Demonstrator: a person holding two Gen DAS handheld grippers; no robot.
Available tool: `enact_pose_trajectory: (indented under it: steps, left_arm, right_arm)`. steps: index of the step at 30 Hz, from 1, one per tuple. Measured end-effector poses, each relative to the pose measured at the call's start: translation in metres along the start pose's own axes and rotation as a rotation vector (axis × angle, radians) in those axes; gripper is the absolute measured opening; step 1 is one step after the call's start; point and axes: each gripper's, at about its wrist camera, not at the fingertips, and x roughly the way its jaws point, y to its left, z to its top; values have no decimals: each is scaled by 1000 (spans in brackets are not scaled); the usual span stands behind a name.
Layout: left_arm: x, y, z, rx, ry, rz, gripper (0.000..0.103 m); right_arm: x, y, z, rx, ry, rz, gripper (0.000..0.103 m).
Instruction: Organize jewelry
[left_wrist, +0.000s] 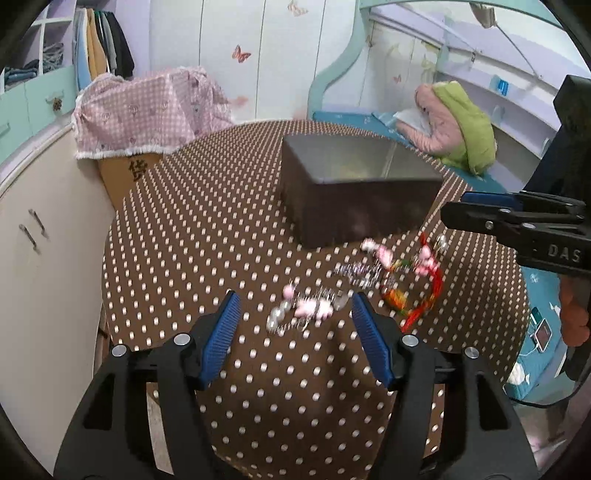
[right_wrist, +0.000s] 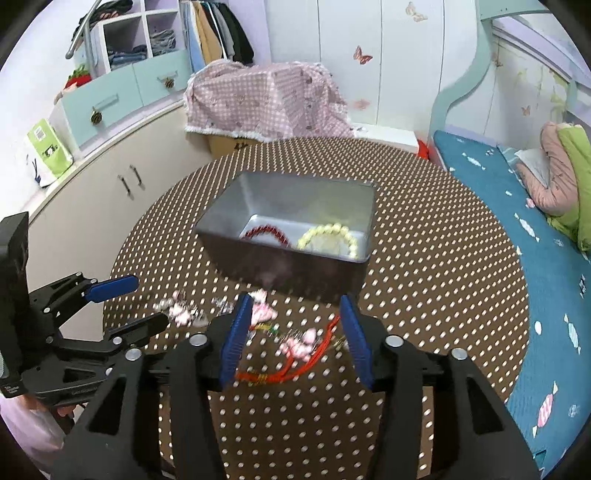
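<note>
A dark metal box (left_wrist: 354, 192) (right_wrist: 291, 236) stands on the round dotted table (left_wrist: 221, 229) (right_wrist: 443, 258). Inside it lie a red bead bracelet (right_wrist: 266, 233) and a cream bead bracelet (right_wrist: 328, 238). In front of the box loose jewelry lies on the table: a pink and pearl piece (left_wrist: 306, 308) (right_wrist: 183, 310), a red cord bracelet (left_wrist: 417, 295) (right_wrist: 295, 365) and more pink pieces (left_wrist: 380, 256) (right_wrist: 301, 343). My left gripper (left_wrist: 295, 314) (right_wrist: 142, 302) is open, its jaws on either side of the pink and pearl piece. My right gripper (right_wrist: 295, 321) (left_wrist: 452, 206) is open over the red cord bracelet.
A box under pink checked cloth (left_wrist: 147, 110) (right_wrist: 266, 99) stands behind the table. White cabinets (left_wrist: 48, 221) (right_wrist: 110, 177) line the left. A bed with a blue cover (right_wrist: 535, 258) and folded quilts (left_wrist: 458, 122) lies on the right. A phone (left_wrist: 543, 332) lies on the bed.
</note>
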Motion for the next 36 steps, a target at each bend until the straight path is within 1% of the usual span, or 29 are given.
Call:
enact_pose_trajectory:
  steps: [4,6,10,13,16,17,18,20,24,27,30,36]
  left_arm:
    - [7,5,-7,-27,17,1,63]
    - [10,7,-9,-30,21,1,51]
    - [16,11,-12,-34,36,13,41]
    - [16,15,-12,-52,29,12,35]
    - [17,18,-10,-58,24,22,26]
    - [18,19,-9,-54,23,30,21]
    - [20,19,-9,-45,21,54,15]
    - [21,18,-7,-24,24,87,11]
    - [23,13,-3,5,36,121,9]
    - [20,14,2,-16,27,99,9]
    - [5,11,12,-32,-22,52,9]
    - [-33,-6,42,7,-145,4,9]
  right_arm:
    - [12,8,-8,-8,45,15,50]
    - [16,11,-10,-10,60,22,50]
    - [21,19,-14,-25,83,35,50]
    - [23,25,-15,-41,88,44,50]
    - [26,29,-16,-52,94,50,50]
    - [27,30,-16,-56,96,51,50]
    - [27,31,-16,-57,97,53,50]
    - [30,35,-14,-62,101,55,50]
    - [33,38,-14,-70,110,60,50]
    - [33,39,-13,-70,109,63,50]
    - [32,38,-12,-68,104,65,50]
    - [30,39,-10,-60,97,70,50]
